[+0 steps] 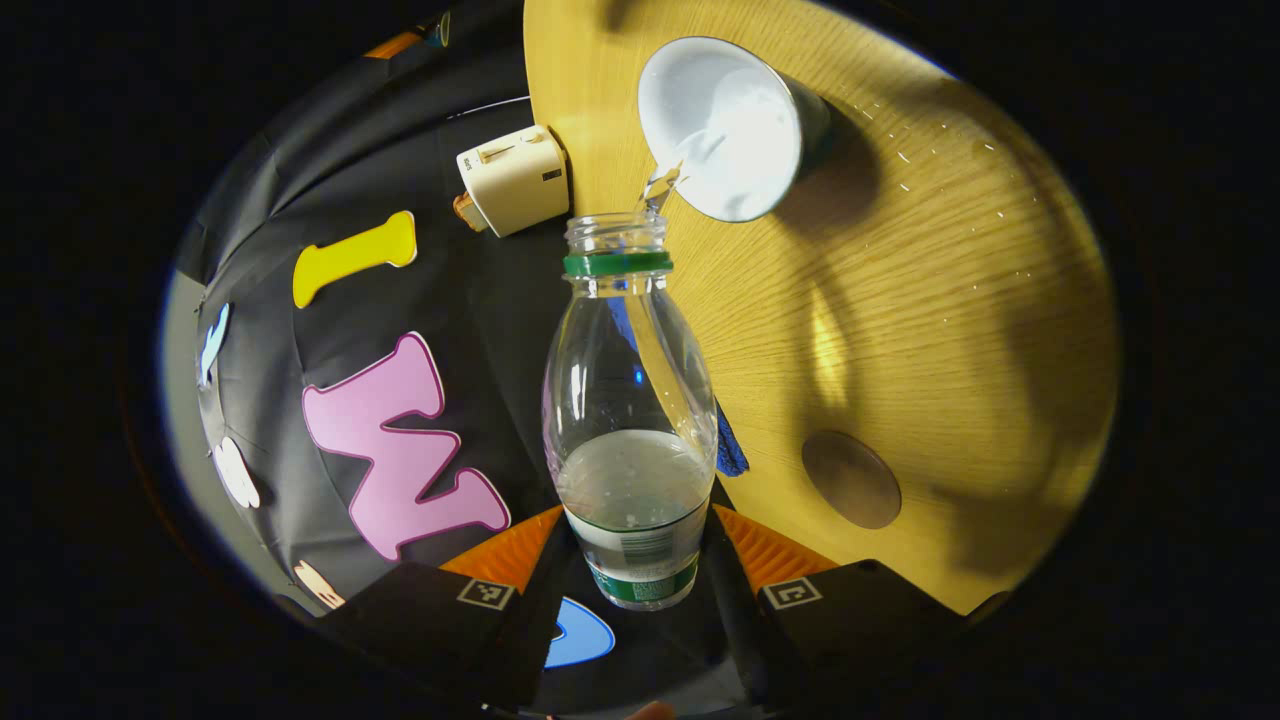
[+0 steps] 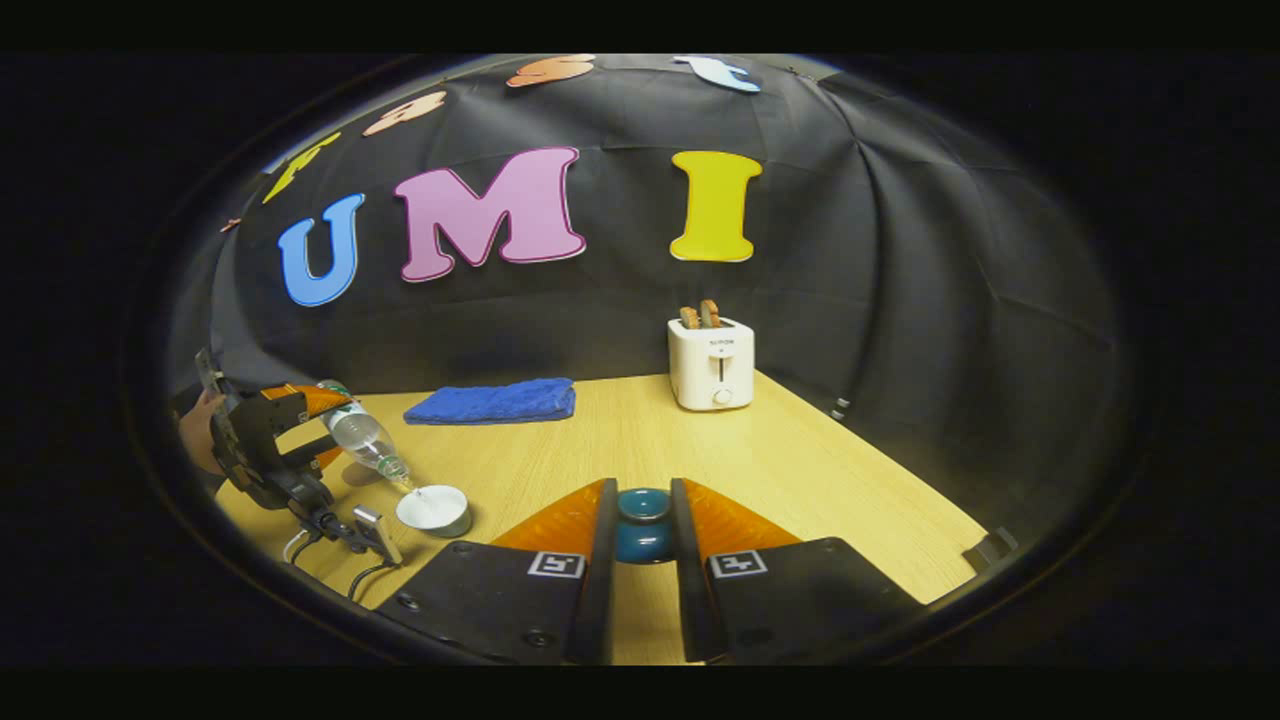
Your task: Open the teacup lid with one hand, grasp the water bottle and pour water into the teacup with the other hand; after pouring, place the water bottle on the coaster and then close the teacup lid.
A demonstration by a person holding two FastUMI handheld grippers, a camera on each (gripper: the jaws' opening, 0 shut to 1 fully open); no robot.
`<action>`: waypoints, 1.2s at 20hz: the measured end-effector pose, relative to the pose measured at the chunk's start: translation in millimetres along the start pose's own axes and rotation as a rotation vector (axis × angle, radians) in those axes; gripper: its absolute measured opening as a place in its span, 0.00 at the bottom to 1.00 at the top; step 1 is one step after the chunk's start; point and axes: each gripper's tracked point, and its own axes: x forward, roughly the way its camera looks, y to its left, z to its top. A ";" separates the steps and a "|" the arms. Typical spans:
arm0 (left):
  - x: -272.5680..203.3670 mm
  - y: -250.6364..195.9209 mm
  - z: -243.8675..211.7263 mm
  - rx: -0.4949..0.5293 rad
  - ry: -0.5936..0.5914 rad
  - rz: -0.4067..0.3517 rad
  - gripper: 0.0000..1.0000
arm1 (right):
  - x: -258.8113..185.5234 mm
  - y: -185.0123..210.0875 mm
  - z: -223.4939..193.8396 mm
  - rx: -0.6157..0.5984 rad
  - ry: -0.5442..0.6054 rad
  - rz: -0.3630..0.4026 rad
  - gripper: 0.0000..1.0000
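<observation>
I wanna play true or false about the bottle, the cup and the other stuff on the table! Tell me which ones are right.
1. The clear plastic water bottle is tipped and pouring water into the white teacup. True.
2. The left gripper is shut on the bottle. True.
3. The right gripper holds nothing. False: it grips the teal round teacup lid.
4. The bottle stands on the brown round coaster. False: the coaster is bare.
5. The white toaster is lying flat. False: it stands upright.
</observation>
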 end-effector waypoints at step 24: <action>11.3 83.0 19.3 0.335 -0.164 0.360 0.75 | 0.2 1.0 2.1 0.003 -0.011 -0.007 0.30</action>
